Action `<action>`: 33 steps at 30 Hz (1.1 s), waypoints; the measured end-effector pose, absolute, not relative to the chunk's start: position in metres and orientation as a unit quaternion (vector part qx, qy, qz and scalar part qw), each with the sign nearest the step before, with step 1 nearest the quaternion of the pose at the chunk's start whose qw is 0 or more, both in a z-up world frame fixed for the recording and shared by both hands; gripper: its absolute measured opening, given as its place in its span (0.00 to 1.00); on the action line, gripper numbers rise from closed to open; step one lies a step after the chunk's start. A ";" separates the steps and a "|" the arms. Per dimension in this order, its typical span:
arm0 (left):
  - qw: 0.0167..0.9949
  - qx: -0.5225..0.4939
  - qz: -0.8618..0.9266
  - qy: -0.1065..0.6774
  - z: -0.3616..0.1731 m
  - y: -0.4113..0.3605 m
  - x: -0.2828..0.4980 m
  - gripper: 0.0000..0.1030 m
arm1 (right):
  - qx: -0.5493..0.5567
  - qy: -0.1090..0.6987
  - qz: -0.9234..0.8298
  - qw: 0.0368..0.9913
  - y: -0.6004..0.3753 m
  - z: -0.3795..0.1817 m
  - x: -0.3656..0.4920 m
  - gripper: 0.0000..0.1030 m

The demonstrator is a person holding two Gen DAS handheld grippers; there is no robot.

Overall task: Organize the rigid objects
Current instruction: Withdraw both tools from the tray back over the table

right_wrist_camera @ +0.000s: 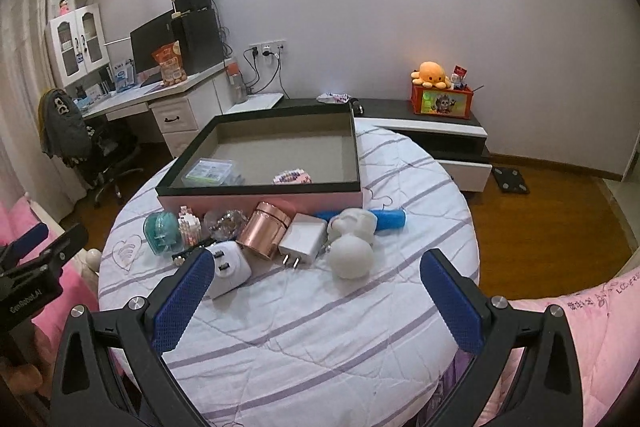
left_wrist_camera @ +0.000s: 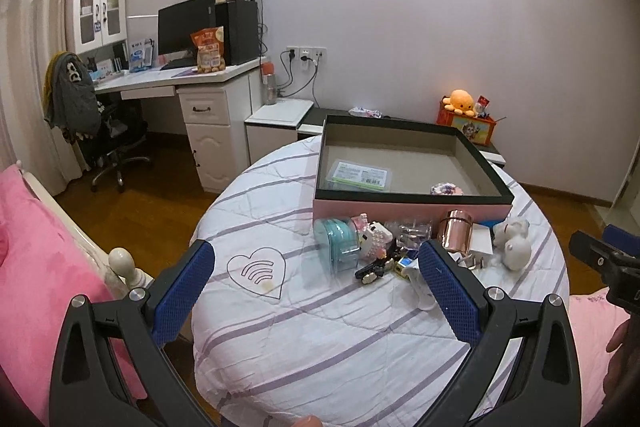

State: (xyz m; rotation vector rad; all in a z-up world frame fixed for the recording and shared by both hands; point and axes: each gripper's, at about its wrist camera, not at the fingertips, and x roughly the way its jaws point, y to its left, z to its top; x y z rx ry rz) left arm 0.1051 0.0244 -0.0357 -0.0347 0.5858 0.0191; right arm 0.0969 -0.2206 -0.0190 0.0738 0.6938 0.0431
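Left gripper (left_wrist_camera: 316, 271): you are holding it wide apart, gripping nothing, hovering over the striped quilt (left_wrist_camera: 320, 339).
Teal case (right_wrist_camera: 161, 231): lying leftmost in the row, below the pink box (right_wrist_camera: 260, 201).
Copper canister (right_wrist_camera: 264, 230): leaning mid-row, beside the white charger (right_wrist_camera: 302, 239).
White figurine (right_wrist_camera: 352, 241): sitting rightmost.
Right gripper (right_wrist_camera: 316, 273): you are keeping its fingers spread, empty.

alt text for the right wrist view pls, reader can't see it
The open right gripper hovers over a round striped table with nothing between its blue fingers. Ahead, small items lie in a row, among them a copper tin, a white charger and a blue tube, in front of a shallow pink tray holding two items. Behind is a bedroom with a desk.
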 end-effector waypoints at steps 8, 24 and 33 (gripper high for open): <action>0.959 -0.014 0.005 0.282 -0.029 0.021 0.103 1.00 | 0.027 0.334 0.021 0.942 -0.207 -0.013 0.098 1.00; 0.952 -0.012 0.002 0.305 -0.044 0.022 0.117 1.00 | 0.020 0.351 0.006 0.936 -0.207 -0.021 0.104 1.00; 0.942 -0.005 0.003 0.335 -0.073 0.017 0.151 1.00 | 0.034 0.388 -0.013 0.921 -0.223 -0.051 0.132 1.00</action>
